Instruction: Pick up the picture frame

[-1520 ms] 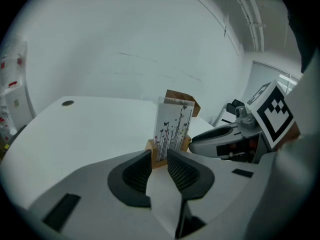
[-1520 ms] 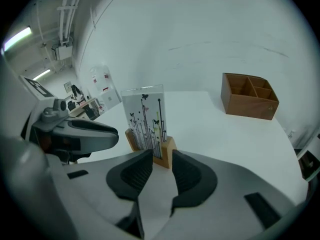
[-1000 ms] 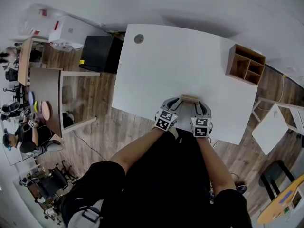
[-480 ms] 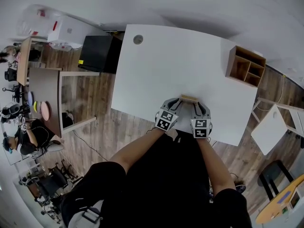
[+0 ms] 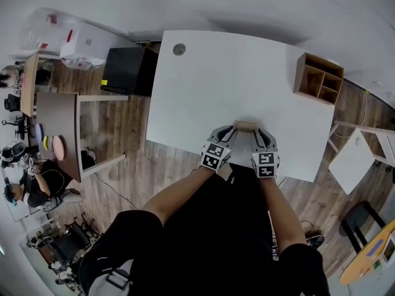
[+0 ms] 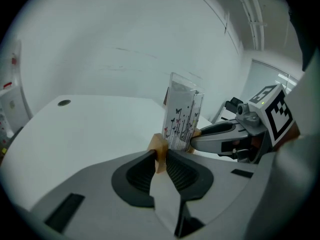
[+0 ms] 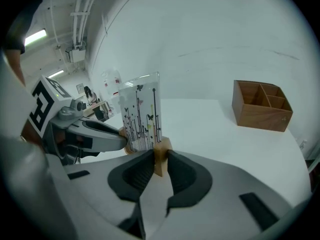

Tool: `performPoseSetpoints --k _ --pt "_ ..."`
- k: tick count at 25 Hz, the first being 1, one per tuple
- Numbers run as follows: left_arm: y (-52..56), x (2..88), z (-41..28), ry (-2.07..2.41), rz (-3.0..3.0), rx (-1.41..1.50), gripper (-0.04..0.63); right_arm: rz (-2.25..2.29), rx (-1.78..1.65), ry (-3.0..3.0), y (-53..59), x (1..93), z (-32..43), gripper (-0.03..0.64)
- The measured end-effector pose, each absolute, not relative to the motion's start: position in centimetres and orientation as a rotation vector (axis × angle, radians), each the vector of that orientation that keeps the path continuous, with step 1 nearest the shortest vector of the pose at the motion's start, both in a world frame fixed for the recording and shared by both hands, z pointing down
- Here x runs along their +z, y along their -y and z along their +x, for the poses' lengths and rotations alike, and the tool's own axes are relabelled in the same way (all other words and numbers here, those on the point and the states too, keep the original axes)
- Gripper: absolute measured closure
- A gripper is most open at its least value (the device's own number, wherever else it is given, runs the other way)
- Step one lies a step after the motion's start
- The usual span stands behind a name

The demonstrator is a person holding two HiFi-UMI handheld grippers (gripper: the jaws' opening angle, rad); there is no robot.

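The picture frame (image 5: 246, 127) is a clear upright panel (image 6: 182, 115) printed with black stems and butterflies, set in a small wooden base (image 6: 160, 146). It stands near the front edge of the white table (image 5: 216, 85). My left gripper (image 5: 230, 132) is shut on the base's left end, and the closed left gripper (image 6: 159, 156) pinches the wood between its pads. My right gripper (image 5: 257, 132) is shut on the other end, where the right gripper (image 7: 160, 159) squeezes the wooden base (image 7: 161, 151) below the panel (image 7: 141, 116). I cannot tell whether the base touches the table.
A wooden compartment box (image 5: 318, 79) sits at the table's far right and shows as the wooden box (image 7: 261, 105) beyond the frame. A round cable hole (image 5: 179, 49) is at the far left corner. A black cabinet (image 5: 126, 71) stands left of the table, a small white table (image 5: 352, 165) to the right.
Both grippers stay shut on the frame's base at the same spot near the table's front edge. Only the head view has shifted slightly.
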State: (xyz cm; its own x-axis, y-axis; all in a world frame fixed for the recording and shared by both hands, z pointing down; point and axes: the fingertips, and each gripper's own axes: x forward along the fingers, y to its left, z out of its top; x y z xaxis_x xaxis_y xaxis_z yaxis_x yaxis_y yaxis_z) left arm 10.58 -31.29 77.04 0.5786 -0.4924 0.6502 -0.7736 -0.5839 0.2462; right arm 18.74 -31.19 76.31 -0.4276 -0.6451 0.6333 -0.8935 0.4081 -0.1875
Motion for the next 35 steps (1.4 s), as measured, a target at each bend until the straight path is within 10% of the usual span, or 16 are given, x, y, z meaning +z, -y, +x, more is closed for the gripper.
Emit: performPoseSetpoints --k 35 --pt "9.5 56.6 -6.9 1.122 2.47 0.308 0.525 1.681 0.436 2.286 7.7 55.6 1.5 0.532"
